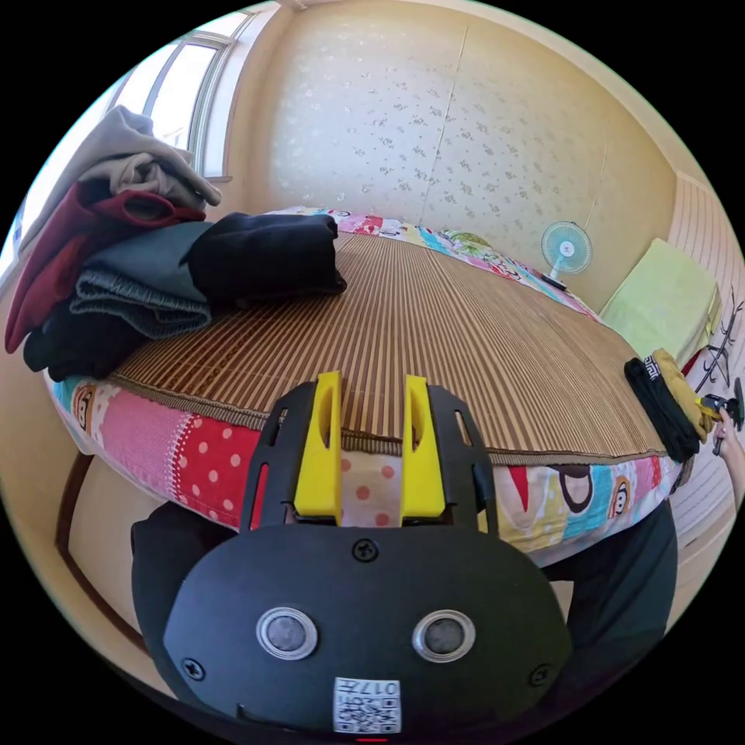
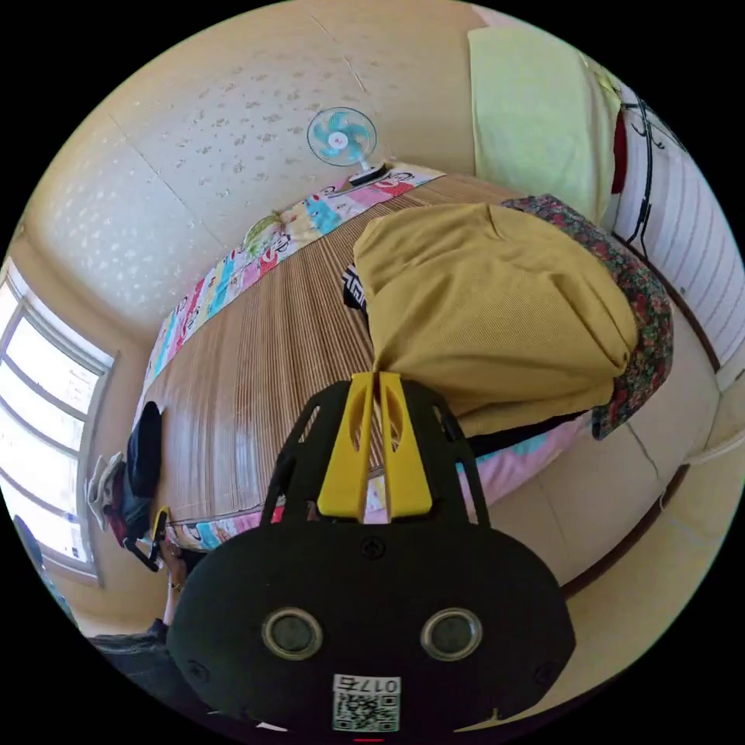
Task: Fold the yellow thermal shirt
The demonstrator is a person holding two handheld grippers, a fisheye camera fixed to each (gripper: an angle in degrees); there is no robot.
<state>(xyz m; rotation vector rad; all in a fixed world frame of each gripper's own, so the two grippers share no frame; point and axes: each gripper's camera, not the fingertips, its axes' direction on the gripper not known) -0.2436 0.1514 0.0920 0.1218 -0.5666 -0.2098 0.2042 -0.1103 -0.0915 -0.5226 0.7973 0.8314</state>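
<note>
Pale floral wallpaper (image 1: pixel 434 147) backs a bed (image 1: pixel 434 326) covered with a brown woven bamboo mat over a patchwork cartoon sheet (image 1: pixel 178 450). Window (image 1: pixel 174 93) at the far corner, bright. Small blue desk fan (image 1: pixel 566 250) stands at the far edge of the bed near the wall; a light green cloth (image 1: pixel 660 303) hangs beside it. Left gripper view: left gripper (image 1: pixel 372 380) hovers over the near edge of the mat, yellow jaws spread apart with a clear gap, nothing between them. Stack of folded clothes (image 1: pixel 116 256) sits on the mat's corner by the window: grey, maroon, dark grey pieces, with a black folded garment (image 1: pixel 268 256) just beside. At the opposite edge of the mat, the yellow thermal shirt (image 1: pixel 683 392) lies on top of a black garment (image 1: pixel 660 411), with a hand (image 1: pixel 729 446) near it. Right gripper view: right gripper (image 2: pixel 378 378) has its jaws pressed together, tips pinching an edge of the yellow thermal shirt (image 2: pixel 497 310), which is bunched on a pile at the corner of the bed. Floral dark fabric (image 2: pixel 636 310) lies under the shirt on the far side, and a black-and-white patterned piece (image 2: pixel 355 291) peeks out beside it. The person's dark trousers (image 1: pixel 621 574) show below the bed edge.
</note>
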